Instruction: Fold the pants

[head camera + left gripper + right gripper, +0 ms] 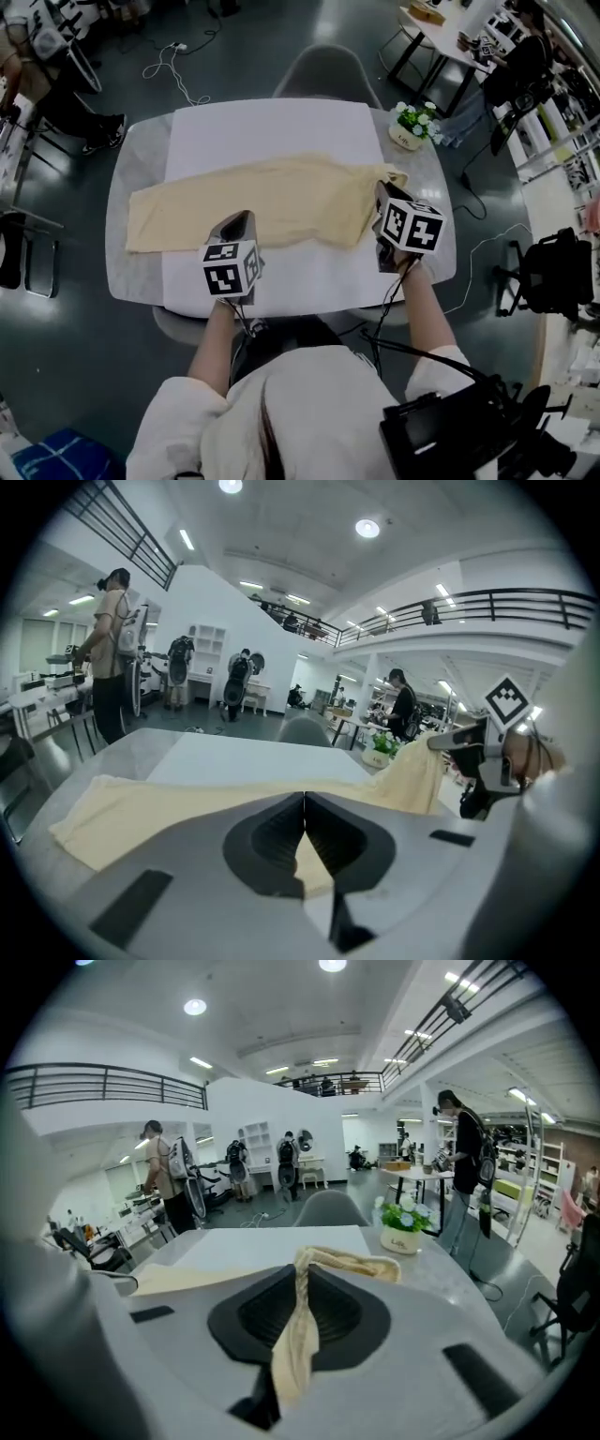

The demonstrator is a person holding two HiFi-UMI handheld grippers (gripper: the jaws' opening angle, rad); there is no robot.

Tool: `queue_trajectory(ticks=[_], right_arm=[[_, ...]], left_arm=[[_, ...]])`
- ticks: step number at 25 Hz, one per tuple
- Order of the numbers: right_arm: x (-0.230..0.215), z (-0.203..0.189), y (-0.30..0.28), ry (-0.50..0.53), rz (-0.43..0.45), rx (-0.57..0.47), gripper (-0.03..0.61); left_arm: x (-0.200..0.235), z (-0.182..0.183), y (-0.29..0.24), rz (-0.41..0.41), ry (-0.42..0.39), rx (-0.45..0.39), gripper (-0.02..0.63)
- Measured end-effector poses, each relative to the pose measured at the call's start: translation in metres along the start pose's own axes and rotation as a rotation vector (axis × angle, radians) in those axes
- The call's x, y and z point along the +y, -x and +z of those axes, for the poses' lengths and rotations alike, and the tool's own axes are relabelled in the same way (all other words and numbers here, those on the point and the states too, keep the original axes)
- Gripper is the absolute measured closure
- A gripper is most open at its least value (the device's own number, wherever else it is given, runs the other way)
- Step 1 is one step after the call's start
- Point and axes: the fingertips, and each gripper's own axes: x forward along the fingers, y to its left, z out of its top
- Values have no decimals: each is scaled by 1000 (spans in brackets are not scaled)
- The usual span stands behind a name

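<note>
Far out to the left of both sets of jaws, the leg end of the cream pants point(281, 202) lies flat, reaching off the white mat point(272, 127) onto the bare grey tabletop point(136, 150). The cloth runs from there across the mat toward the two grippers, so the whole garment lies crosswise in front of the person. The left gripper point(240, 217) sits at the pants' near edge, roughly midway along. Its jaws are closed together at the tips, with a sliver of cream cloth showing between them, so they look pinched onto that edge. The marker cube rides just behind them, on the person's side. From these jaws the near edge of the pants runs rightward and rises off the mat toward the other gripper. The right gripper point(380, 192) has the waist end. Its jaws are nearly together and clamped on a twisted bunch of the cream fabric, which passes straight through between them. A loose fold of cloth droops just beyond the tips. Farther out past the right jaws and a little to their right, a small pot of white flowers point(408, 127) stands on the tabletop, apart from the pants. A grey chair point(323, 75) stands at the table's far side.
</note>
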Motion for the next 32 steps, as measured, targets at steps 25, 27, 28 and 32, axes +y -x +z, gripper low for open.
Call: queue_trajectory(ticks=[25, 27, 28, 32], right_arm=[[356, 59, -56, 398, 459, -5, 548], [385, 59, -61, 439, 492, -2, 548], [402, 58, -64, 457, 513, 1, 548], [475, 45, -65, 545, 611, 14, 548]], left_arm=[[235, -3, 193, 458, 232, -162, 606], [250, -7, 201, 482, 251, -166, 606], [259, -9, 206, 495, 262, -168, 606], [295, -25, 229, 544, 310, -173, 606]])
